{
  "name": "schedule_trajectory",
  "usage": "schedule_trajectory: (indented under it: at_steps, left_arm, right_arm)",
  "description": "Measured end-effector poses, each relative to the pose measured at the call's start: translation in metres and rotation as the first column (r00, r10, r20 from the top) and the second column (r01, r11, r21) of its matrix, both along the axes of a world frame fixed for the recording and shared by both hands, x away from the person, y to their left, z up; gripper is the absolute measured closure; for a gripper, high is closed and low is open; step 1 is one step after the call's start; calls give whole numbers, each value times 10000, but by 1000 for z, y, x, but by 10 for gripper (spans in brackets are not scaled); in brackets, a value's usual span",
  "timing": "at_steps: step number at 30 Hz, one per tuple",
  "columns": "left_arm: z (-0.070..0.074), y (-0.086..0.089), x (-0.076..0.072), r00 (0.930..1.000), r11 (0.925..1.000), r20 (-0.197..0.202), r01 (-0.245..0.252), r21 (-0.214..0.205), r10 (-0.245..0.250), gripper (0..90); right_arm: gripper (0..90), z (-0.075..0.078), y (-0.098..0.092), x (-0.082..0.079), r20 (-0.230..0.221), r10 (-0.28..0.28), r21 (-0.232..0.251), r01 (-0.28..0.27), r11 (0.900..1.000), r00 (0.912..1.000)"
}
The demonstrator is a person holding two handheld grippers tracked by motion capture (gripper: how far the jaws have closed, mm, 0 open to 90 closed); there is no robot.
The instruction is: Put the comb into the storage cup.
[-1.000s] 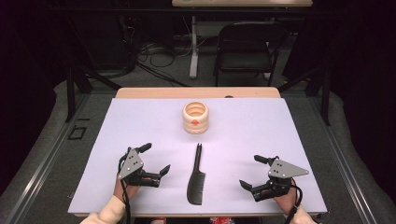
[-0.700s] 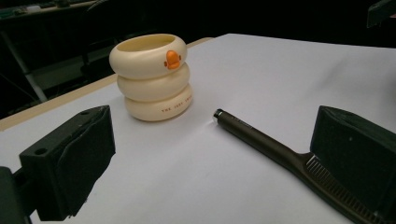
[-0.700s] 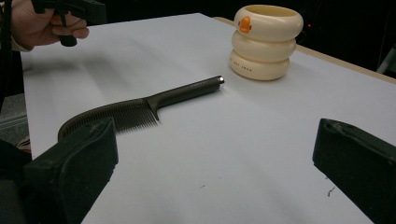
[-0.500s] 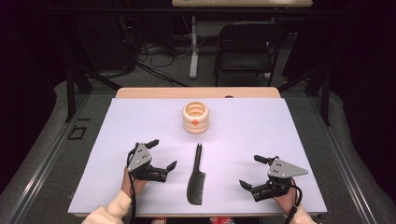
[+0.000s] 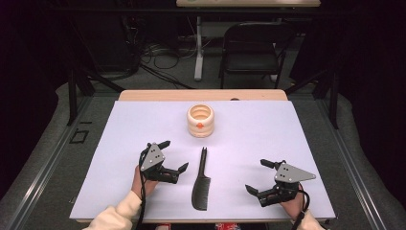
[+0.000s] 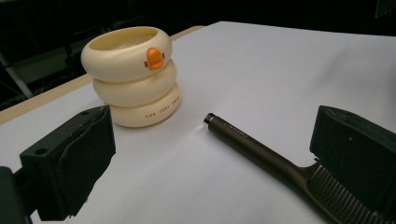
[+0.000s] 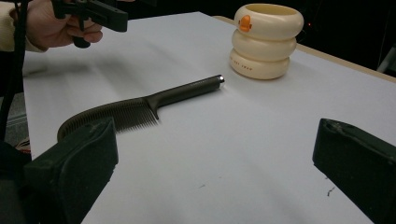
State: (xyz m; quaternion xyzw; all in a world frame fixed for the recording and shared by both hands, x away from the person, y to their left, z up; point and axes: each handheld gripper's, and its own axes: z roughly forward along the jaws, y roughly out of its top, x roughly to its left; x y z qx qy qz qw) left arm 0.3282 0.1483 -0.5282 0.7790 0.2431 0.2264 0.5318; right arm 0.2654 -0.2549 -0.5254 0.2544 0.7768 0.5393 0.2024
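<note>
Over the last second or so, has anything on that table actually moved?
Yes: the left hand-held gripper slid rightward, toward the comb, jaws open, holding nothing. The right hand-held gripper stayed put near the table's front edge, also open. The comb and the cream ringed cup have not shifted.

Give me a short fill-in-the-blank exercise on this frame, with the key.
1. The dark comb lies flat with its handle pointing toward the cream ____.
2. The holder is shaped like ____ stacked rings.
3. The left gripper has its fingers ____, beside the comb.
4. The right gripper holds ____.

Missing words: holder; three; open; nothing
</note>
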Motion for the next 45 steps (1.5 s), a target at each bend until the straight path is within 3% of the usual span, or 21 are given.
schedule_trajectory:
  at_steps: [22, 36, 42, 45]
  left_arm:
    - [1, -28, 18, 9994, 9991, -354, 36, 427, -21, 5]
    - [0, -44, 32, 9965, 9975, -837, 102, 698, -44, 0]
    - [-3, -56, 39, 9947, 9927, -1029, 62, 1203, 62, 5]
    - [-3, -59, 42, 9931, 9925, -1167, 7, 1224, 137, 50]
  right_arm:
    - [0, 0, 0, 0, -11, 38, 0, -38, 10000, 10000]
    - [0, 0, 0, 1, -18, 20, 4, -20, 10000, 10000]
    - [0, 0, 0, 0, -43, 39, -5, -39, 10000, 10000]
    - [0, 0, 1, 0, -27, 74, -9, -74, 10000, 10000]
